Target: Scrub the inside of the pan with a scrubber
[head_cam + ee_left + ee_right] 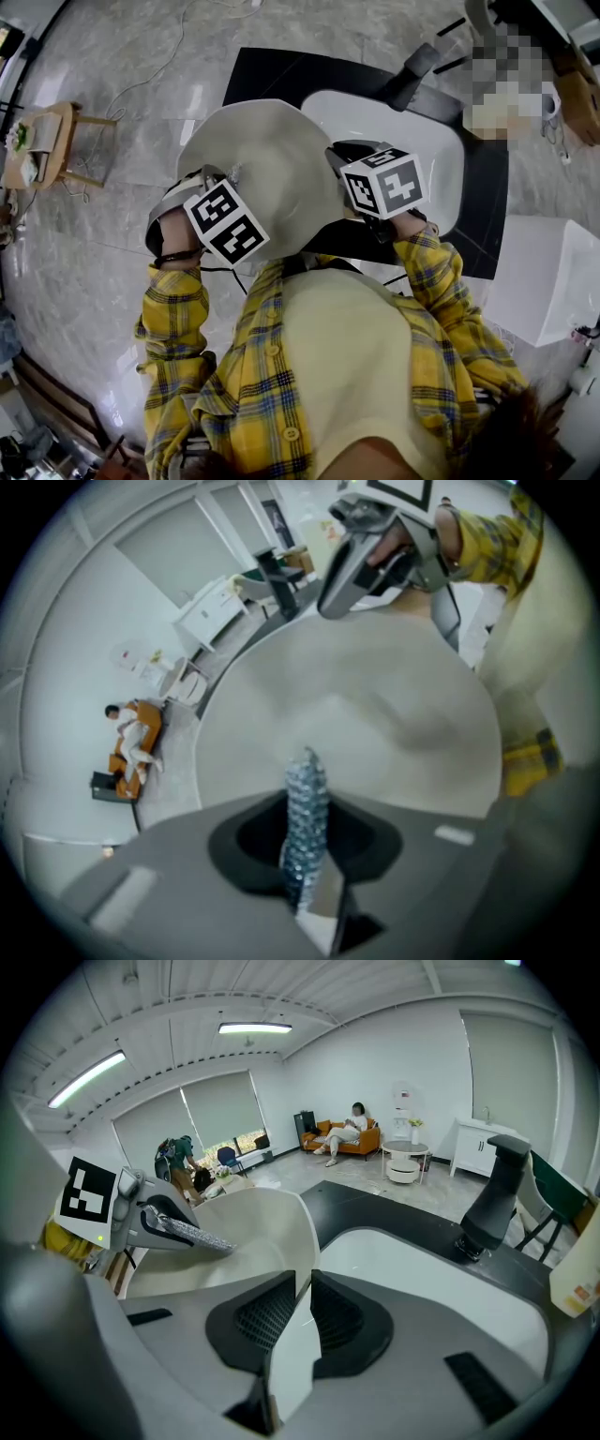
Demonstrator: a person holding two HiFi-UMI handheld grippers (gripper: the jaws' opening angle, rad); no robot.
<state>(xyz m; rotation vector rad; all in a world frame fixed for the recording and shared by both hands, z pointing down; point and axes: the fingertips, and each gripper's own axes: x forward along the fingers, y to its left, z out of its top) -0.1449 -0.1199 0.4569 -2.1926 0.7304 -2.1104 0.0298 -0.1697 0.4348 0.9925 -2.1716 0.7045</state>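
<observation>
Pale pan (262,169) beside white sink (424,141)

Appeared to be an open office lounge with a wash station set up in it. Showed, in the right gripper view, a white panelled ceiling with a strip light (255,1027) at 12 o'clock, roller-blinded windows (220,1110) at 11 o'clock, and an orange sofa (364,1138) with a seated person (347,1131) between 1 and 2 o'clock, beside a round white side table (405,1162). Had a black faucet (492,1194) at 3 o'clock over a white sink (422,1279) set in a black countertop (375,1208). Stood, in the head view, on a polished marble-look floor (112,234), with a small wooden table (56,141) at 10 o'clock.
</observation>
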